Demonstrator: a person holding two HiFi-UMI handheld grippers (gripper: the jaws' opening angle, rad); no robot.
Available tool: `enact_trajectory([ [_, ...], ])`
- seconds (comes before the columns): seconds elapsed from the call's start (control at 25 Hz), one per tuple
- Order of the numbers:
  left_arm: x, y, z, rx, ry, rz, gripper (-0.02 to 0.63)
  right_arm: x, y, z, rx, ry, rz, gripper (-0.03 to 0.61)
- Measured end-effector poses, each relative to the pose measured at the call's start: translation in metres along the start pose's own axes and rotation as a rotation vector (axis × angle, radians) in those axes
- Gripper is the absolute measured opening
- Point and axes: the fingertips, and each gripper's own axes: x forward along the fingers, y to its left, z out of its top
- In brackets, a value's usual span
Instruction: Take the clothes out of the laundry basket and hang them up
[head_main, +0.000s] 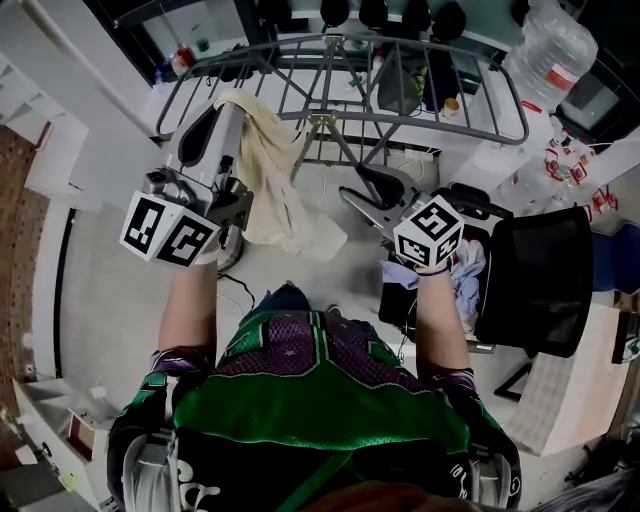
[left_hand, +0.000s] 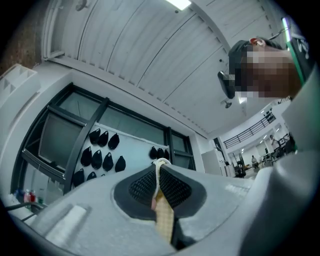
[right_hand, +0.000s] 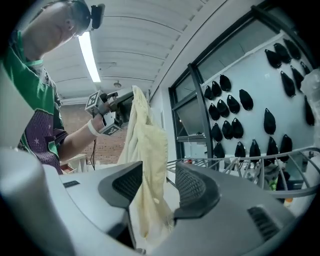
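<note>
A cream cloth (head_main: 280, 190) hangs from my left gripper (head_main: 226, 108), raised at the near left end of the grey drying rack (head_main: 340, 75). In the left gripper view the jaws of the left gripper (left_hand: 159, 186) are shut on a fold of the cloth (left_hand: 164, 220). My right gripper (head_main: 362, 192) is lower and to the right of the cloth. In the right gripper view the right gripper (right_hand: 159, 186) stands open with the cloth's lower part (right_hand: 147, 165) hanging in the gap, pads not pressing it. The black laundry basket (head_main: 535, 285) at right holds more clothes (head_main: 468, 272).
A large water bottle (head_main: 552, 45) stands at the far right behind the rack. Several black items hang on the pale wall panel (right_hand: 250, 110) beyond the rack. White floor (head_main: 110, 300) lies to the left of the person.
</note>
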Motion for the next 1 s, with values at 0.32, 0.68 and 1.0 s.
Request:
enact_trajectory([
  [0.32,0.004,-0.013,0.032,-0.006,-0.062,-0.057,0.025,0.033,0.02,-0.02,0.0,0.041,0.101,0.21],
  [0.68,0.008,-0.011,0.061,0.012,-0.102,-0.087,0.025,0.05,0.038,-0.112,0.08,0.198,0.118,0.21],
  [1.0,0.005,-0.012,0.08,0.039,-0.119,-0.112,0.025,0.066,0.011,-0.139,0.083,0.224,0.077,0.213],
])
